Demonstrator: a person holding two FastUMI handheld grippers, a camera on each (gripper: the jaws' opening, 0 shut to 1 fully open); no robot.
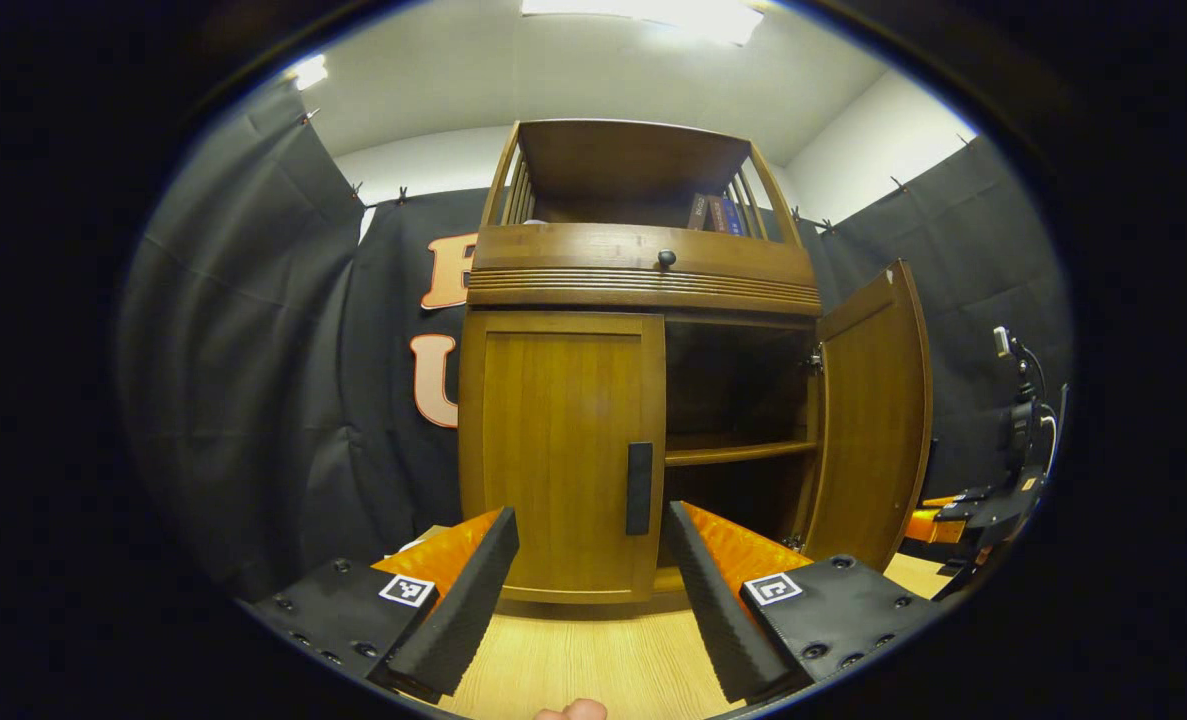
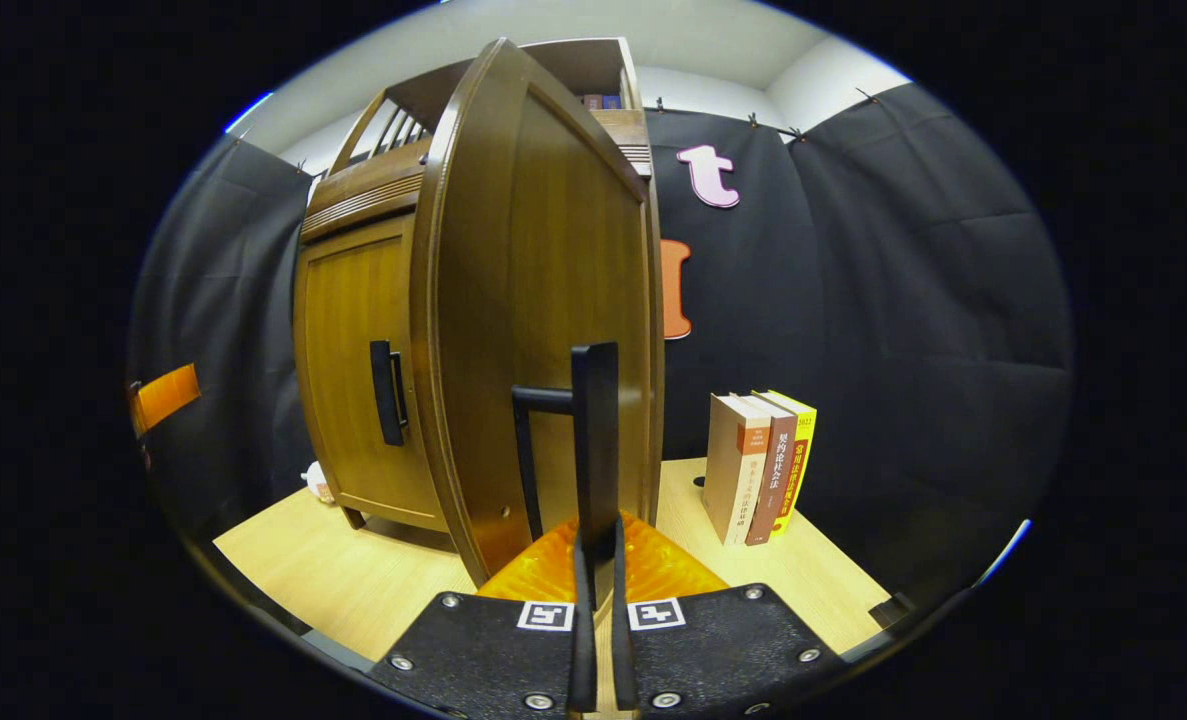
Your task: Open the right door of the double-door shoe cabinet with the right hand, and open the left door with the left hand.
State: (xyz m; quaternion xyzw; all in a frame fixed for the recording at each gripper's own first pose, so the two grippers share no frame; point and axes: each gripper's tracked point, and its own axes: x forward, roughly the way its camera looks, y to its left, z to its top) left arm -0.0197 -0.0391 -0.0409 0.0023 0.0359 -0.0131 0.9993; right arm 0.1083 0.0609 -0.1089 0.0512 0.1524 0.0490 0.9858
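Note:
The wooden shoe cabinet (image 1: 643, 265) stands on a light wood table. Its left door (image 1: 553, 450) is closed, with a black vertical handle (image 1: 639, 488) at its inner edge. My left gripper (image 1: 590, 515) is open in front of that door, its fingertips either side of the handle's lower end but short of it. The right door (image 1: 873, 420) stands swung out, showing dark shelves inside. In the right gripper view, my right gripper (image 2: 598, 535) is shut on the right door's black handle (image 2: 593, 420), and the closed left door (image 2: 353, 380) lies beyond.
Three upright books (image 2: 758, 465) stand on the table (image 2: 353, 580) right of the cabinet. A drawer with a black knob (image 1: 666, 258) sits above the doors, with more books on the top shelf (image 1: 713, 212). Black cloth surrounds the booth.

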